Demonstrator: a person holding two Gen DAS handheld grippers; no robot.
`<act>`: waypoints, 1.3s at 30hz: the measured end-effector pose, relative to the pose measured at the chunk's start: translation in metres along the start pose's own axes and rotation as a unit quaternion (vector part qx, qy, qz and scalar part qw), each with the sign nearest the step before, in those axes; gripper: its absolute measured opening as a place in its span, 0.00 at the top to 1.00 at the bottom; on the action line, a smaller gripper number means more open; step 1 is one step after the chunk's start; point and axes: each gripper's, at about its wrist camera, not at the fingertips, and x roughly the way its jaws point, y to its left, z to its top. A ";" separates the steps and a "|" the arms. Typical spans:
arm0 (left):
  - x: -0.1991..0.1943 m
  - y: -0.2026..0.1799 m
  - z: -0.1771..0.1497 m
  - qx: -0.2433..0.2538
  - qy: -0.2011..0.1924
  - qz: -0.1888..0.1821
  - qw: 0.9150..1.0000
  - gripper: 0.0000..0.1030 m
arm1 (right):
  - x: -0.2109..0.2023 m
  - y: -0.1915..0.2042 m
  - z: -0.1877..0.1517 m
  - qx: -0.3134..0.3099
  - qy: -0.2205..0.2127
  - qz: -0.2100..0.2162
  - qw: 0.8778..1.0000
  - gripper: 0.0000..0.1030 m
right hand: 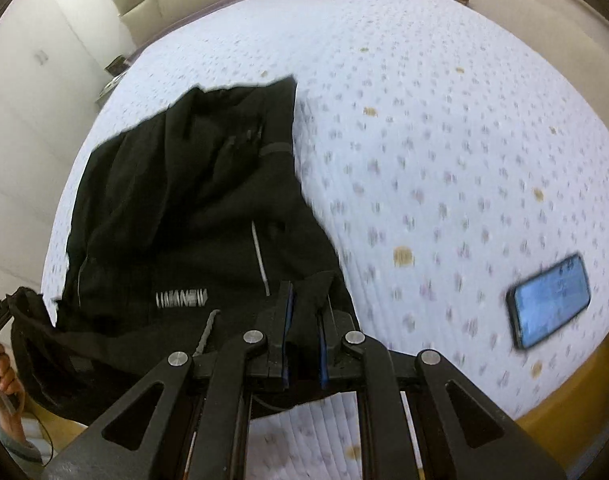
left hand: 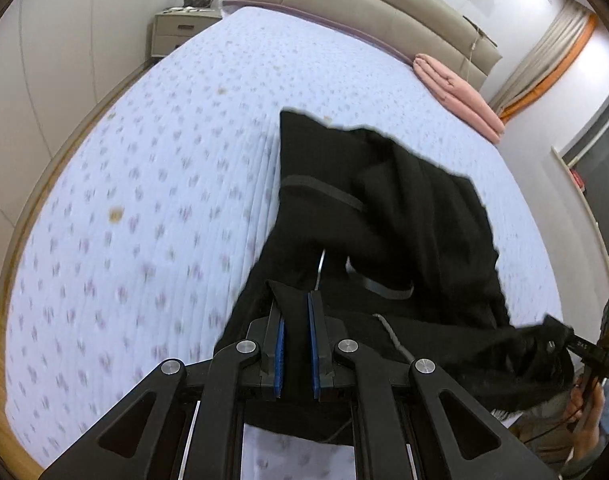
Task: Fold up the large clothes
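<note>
A large black garment [left hand: 388,208] with grey bands and a zip lies bunched on the bed, its near edge lifted off the sheet. It also shows in the right wrist view [right hand: 176,208] with a white logo. My left gripper [left hand: 295,300] is shut on one near corner of the black garment. My right gripper [right hand: 306,300] is shut on the other near corner; it appears at the right edge of the left wrist view [left hand: 560,336], holding the cloth. The left gripper shows at the left edge of the right wrist view [right hand: 0,312].
The bed [left hand: 144,184] has a pale blue patterned sheet with brown spots. Folded pink cloth [left hand: 460,96] lies near the beige headboard [left hand: 368,12]. A phone [right hand: 552,300] lies on the sheet near the bed's edge. A nightstand [left hand: 180,28] stands at the far corner.
</note>
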 end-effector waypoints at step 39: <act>0.110 0.066 0.247 -0.198 -0.001 -0.101 0.975 0.70 | 0.147 0.003 0.287 0.063 0.069 0.097 0.991 0.51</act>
